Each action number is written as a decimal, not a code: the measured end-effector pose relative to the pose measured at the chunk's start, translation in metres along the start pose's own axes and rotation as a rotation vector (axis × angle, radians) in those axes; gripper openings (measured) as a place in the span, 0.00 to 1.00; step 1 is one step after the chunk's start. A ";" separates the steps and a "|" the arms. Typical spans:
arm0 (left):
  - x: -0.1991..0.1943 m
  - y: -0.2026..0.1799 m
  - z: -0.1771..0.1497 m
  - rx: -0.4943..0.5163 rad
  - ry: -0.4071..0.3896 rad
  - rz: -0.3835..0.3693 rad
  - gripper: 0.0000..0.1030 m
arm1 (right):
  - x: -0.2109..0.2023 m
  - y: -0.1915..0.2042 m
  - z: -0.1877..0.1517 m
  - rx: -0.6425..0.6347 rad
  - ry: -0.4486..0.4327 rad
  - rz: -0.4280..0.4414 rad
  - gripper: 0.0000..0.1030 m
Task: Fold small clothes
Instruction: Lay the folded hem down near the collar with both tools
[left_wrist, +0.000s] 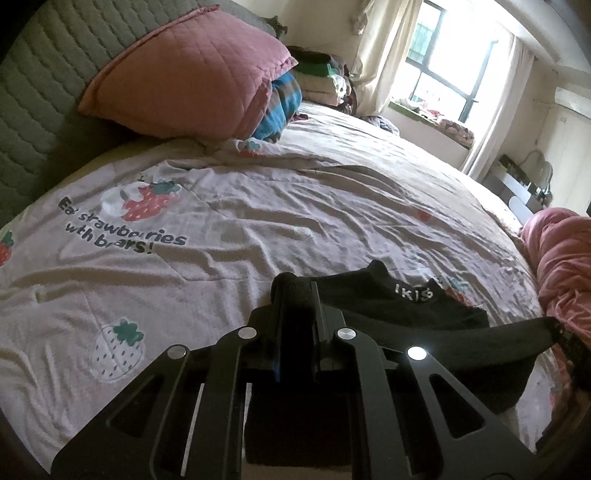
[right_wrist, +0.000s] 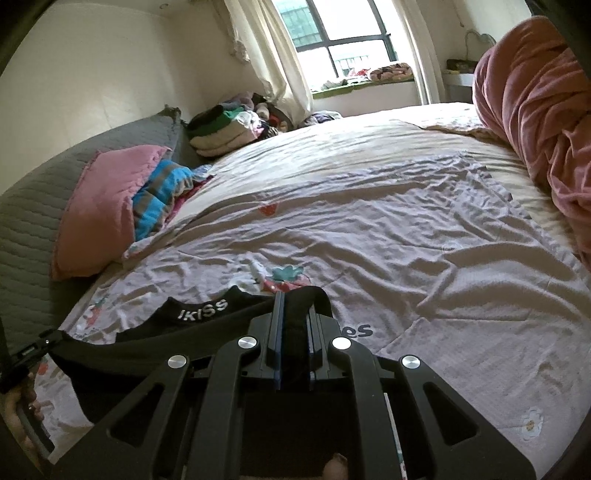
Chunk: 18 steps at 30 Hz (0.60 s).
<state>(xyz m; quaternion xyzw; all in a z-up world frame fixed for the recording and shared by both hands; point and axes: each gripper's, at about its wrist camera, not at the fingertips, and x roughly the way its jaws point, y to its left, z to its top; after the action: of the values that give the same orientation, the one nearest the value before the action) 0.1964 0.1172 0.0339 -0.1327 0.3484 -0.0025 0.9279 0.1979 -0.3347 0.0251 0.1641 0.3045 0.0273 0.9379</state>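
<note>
- Claws first: my left claw (left_wrist: 297, 295) is pinched tight on one end of a black garment (left_wrist: 399, 306), a dark fold of cloth bunched between its fingers.
- My right claw (right_wrist: 295, 310) is closed just as narrowly on the other end of the same black garment (right_wrist: 207, 321), with a strip of black fabric caught between its pads.
- Between the two claws the cloth hangs stretched, its lower part sagging toward the bed; the waistband, lettered in white, sits on the far side of the span.
- In my left view the right claw shows at the right edge, gripping the corner; in my right view the left claw shows at the left edge.
- Under the garment lies a wrinkled sheet (left_wrist: 258, 221) printed with strawberries and dark lettering, covering the bed.
- Further out, a pink pillow (left_wrist: 192, 74) leans against the grey quilted headboard (left_wrist: 40, 85), with a blue striped cloth tucked beside it.
- A pink blanket (right_wrist: 535, 118) is heaped along the right side of the bed.
- Folded clothes (right_wrist: 221, 129) are stacked at the far corner, near the curtained window (right_wrist: 343, 33).
</note>
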 end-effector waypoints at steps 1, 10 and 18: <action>0.003 -0.001 0.000 0.006 0.004 0.003 0.05 | 0.003 -0.001 -0.001 0.003 0.004 -0.005 0.08; 0.024 -0.004 -0.007 0.055 0.035 0.031 0.06 | 0.030 -0.007 -0.012 0.005 0.047 -0.046 0.09; 0.030 0.002 -0.012 0.053 0.048 0.054 0.09 | 0.047 -0.008 -0.022 -0.002 0.077 -0.078 0.10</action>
<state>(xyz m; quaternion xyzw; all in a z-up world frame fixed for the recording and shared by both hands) 0.2114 0.1137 0.0054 -0.0985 0.3736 0.0103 0.9223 0.2229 -0.3286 -0.0204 0.1501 0.3468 -0.0027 0.9259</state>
